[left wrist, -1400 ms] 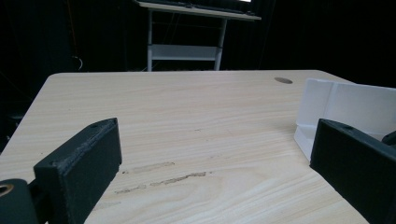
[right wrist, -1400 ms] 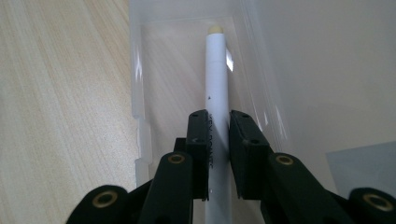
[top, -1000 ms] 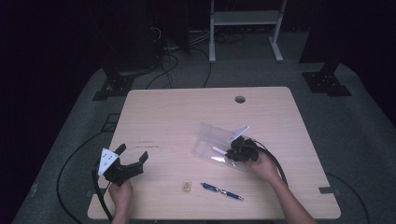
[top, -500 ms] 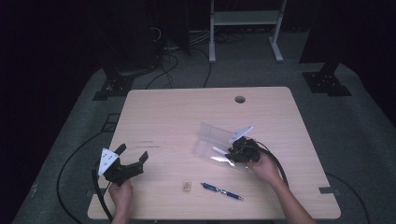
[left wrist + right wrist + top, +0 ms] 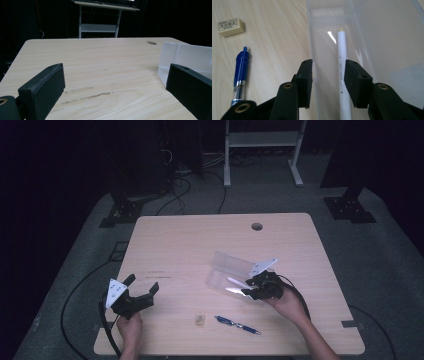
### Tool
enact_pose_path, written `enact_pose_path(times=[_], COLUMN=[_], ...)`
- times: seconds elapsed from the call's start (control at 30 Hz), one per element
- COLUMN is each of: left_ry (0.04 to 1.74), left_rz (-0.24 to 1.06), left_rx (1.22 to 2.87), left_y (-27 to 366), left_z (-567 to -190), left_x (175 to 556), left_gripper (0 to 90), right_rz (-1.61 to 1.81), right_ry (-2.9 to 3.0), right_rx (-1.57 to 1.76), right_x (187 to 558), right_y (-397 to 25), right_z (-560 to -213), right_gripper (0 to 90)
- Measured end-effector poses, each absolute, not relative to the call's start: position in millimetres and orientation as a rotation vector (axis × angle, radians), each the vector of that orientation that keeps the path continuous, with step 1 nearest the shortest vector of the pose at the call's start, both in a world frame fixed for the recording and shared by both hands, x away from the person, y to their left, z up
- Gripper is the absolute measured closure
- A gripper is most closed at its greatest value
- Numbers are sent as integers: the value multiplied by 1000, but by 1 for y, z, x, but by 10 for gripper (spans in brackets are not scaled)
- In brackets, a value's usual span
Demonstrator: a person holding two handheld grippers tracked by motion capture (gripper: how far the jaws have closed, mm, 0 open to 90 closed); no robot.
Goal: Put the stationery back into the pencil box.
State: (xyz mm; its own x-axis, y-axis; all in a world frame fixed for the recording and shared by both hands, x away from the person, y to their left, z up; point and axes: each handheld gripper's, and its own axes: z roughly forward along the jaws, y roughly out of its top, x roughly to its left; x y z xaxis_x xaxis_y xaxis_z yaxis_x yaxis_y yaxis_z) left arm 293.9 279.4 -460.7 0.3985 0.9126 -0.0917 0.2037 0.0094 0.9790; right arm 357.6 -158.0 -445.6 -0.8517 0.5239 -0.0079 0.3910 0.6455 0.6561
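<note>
While the white pen (image 5: pixel 343 75) is lying inside the clear box (image 5: pixel 227 276), the right gripper (image 5: pixel 328 75) is hovering over it, jaws parted; blue pen (image 5: pixel 237 324) and eraser (image 5: pixel 200 319) are waiting on the table (image 5: pixel 200 245), left gripper (image 5: pixel 142 287) idling, spread wide.

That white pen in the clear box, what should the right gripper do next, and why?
Probably lift the right gripper up and away. Its jaws stand open on either side of the white pen, which already lies in the clear plastic box, seemingly released. The blue pen and small beige eraser lie outside on the wooden table, likely next.
</note>
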Motion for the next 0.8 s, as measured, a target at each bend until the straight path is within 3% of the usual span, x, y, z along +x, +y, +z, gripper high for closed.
enact_pose_path(times=[0.8], left_ry=[1053], left_rz=[756], left_rx=[1483], left_y=[279], left_z=[-461], left_x=[294], left_gripper=[11], right_rz=[1075], right_ry=[2710], right_rx=[686], right_x=[325], right_y=[-158], right_z=[-444], right_gripper=[436])
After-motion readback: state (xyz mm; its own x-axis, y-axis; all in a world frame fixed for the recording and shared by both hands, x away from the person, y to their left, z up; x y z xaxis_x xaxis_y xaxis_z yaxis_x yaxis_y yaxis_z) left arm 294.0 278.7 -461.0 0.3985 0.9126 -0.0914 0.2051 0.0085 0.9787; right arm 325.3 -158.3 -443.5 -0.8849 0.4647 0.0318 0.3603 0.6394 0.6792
